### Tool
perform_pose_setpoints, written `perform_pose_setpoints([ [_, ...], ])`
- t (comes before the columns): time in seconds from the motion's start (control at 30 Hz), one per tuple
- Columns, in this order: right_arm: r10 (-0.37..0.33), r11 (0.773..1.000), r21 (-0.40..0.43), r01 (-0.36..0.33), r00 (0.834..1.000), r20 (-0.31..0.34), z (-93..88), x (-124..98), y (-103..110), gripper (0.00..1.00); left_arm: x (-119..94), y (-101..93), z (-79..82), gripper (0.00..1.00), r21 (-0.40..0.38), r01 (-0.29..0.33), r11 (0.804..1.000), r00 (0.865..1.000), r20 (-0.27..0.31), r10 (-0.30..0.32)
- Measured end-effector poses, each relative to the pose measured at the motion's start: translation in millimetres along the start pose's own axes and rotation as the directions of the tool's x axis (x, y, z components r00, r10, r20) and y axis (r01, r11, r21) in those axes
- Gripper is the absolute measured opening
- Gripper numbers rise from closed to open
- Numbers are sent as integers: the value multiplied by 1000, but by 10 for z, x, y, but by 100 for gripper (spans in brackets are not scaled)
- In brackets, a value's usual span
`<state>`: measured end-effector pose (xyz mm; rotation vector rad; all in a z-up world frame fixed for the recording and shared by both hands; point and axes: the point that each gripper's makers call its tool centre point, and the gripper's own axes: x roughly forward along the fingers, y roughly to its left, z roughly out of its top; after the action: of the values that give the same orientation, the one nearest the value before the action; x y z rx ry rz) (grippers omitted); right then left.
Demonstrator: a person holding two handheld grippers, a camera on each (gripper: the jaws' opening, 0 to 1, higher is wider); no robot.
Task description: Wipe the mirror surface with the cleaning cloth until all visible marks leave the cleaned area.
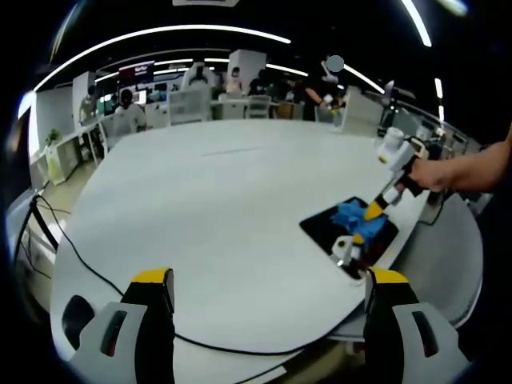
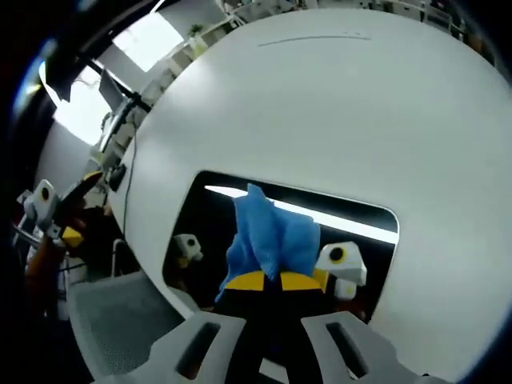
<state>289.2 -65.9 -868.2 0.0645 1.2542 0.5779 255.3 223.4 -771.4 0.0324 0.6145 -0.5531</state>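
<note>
while right gripper pinches cloth on mirror, left gripper gapes.

Blue cloth; dark mirror; white table.

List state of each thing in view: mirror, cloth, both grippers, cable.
mirror: flat on the white table, near its edge, partly covered by the cloth
cloth: bunched, pinched in the right gripper, pressed on the mirror
right gripper: shut on the cloth
left gripper: open, holding nothing, above the table
cable: loose, trailing across the table
</note>
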Motion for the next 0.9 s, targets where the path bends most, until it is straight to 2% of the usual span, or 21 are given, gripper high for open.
perform_pose_setpoints([
  [0.53, -87, 993, 80, 86, 996, 2, -165, -284, -585, 0, -7, -37, -36, 100, -9, -2, 1000, 1000, 3, 2],
  [0.9, -117, 992, 55, 117, 993, -10, -177, -289, -633, 0, 38, -65, -8, 100, -5, 5, 1000, 1000, 7, -5],
])
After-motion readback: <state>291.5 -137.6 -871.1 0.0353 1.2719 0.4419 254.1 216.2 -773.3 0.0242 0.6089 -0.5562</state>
